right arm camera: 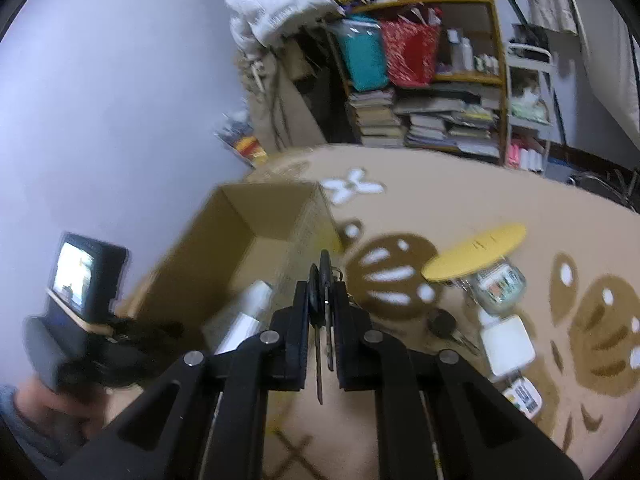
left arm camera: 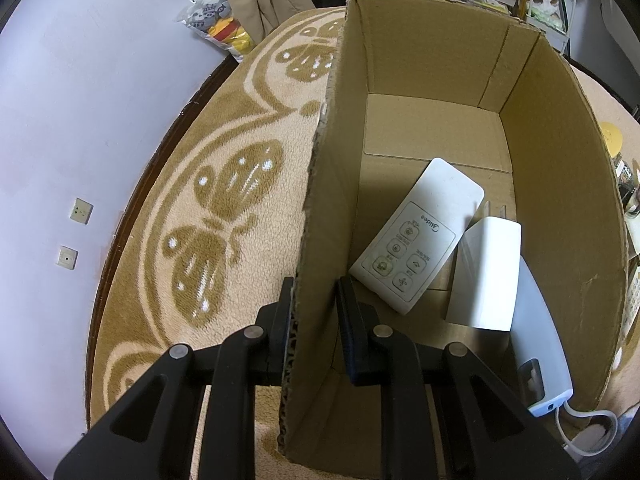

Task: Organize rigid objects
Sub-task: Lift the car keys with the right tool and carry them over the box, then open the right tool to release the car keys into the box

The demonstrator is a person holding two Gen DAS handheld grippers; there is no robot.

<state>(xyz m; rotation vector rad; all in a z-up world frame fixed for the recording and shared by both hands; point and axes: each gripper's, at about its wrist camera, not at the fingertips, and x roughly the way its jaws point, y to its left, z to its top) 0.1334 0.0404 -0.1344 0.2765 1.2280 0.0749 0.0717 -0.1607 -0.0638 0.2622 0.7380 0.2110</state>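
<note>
The left gripper is pinched tight on the left wall of the cardboard box. One finger sits outside the wall and one sits inside. The box stands open on a tan rug with brown butterfly shapes.

Inside the box lies a white remote. It is flat on the box floor with its buttons facing up. Its long side runs on a slant, from the near left to the far right. The button end is the near end. Just to its right lies a white flat block. Its long side runs from near to far. Right of that is a white plug strip leaning along the right wall, with its cord trailing over the near edge.

The right gripper is squeezed almost fully closed on a bunch of keys. The black key head is between the tips. The long metal blades hang straight down. The keys are up in the air, near the box's right side.

On the rug to the right lie a jar with a yellow lid, another black key, and a white square box. This view is blurry.
</note>
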